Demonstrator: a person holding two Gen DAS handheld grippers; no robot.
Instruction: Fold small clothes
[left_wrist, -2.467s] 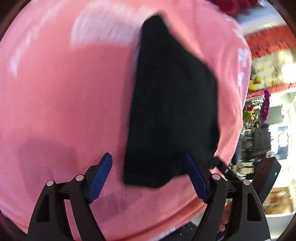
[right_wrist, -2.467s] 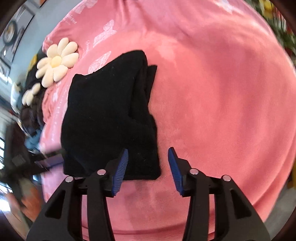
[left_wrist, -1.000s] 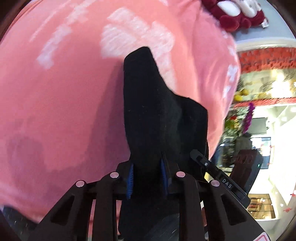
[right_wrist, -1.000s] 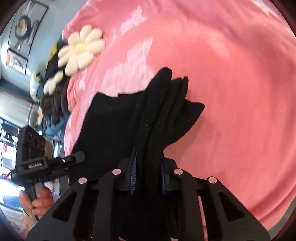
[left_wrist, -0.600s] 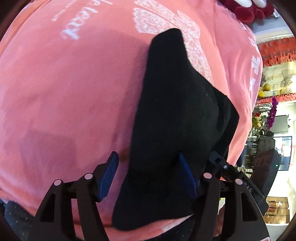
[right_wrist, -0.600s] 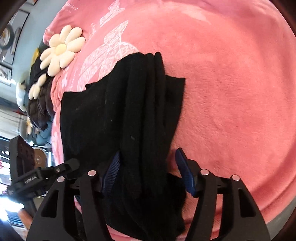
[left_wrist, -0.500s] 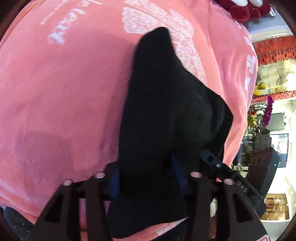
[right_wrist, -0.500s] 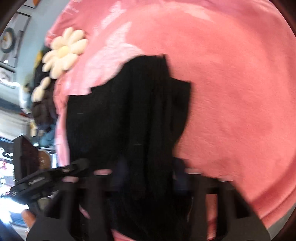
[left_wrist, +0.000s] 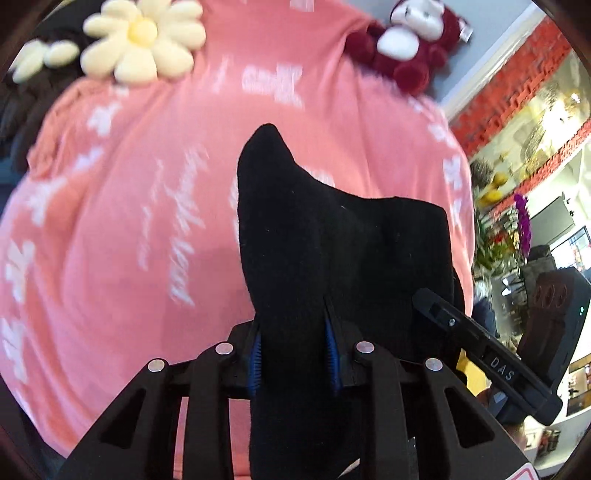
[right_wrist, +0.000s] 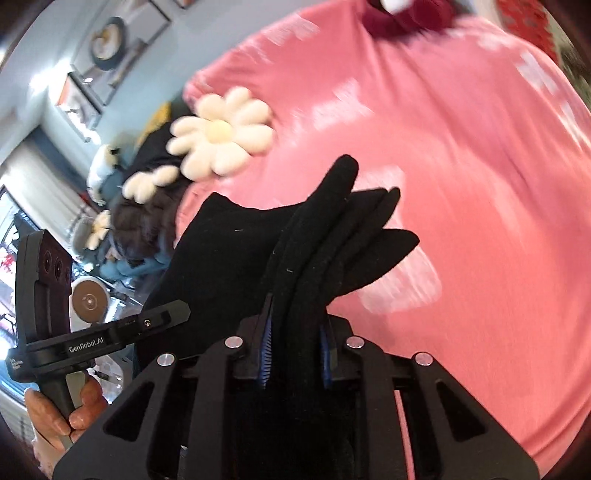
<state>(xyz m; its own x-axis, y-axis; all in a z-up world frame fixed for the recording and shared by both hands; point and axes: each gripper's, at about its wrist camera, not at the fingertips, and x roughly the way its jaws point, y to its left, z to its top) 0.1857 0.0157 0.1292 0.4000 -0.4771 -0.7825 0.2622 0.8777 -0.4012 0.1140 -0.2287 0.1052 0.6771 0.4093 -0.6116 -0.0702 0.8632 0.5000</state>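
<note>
Black garment (left_wrist: 332, 251), a small knitted piece already doubled into several layers, held clear of the pink blanket (left_wrist: 129, 221) between two grippers. Left gripper (left_wrist: 293, 354): jaws have just been closing and now stand clamped on one bunched end of the cloth, blue pads pressed into it. Right gripper (right_wrist: 295, 354): jaws likewise clamped on the other end, where four or so stacked folds fan outward past the pads. Long axis of the garment runs across from one gripper to the other; in each wrist view a free corner points up and away from the jaws, toward the far side of the blanket, while a loose tail hangs below them.

Risks, as judged: the fanned layers at the right gripper are uneven, so an inner layer could slide out and undo the fold; unequal pull between the hands could skew the span and lay it down crooked.

Surroundings: flower cushion (left_wrist: 142, 40) and red plush toy (left_wrist: 406, 40) at the blanket's far edge, well apart from the garment.
</note>
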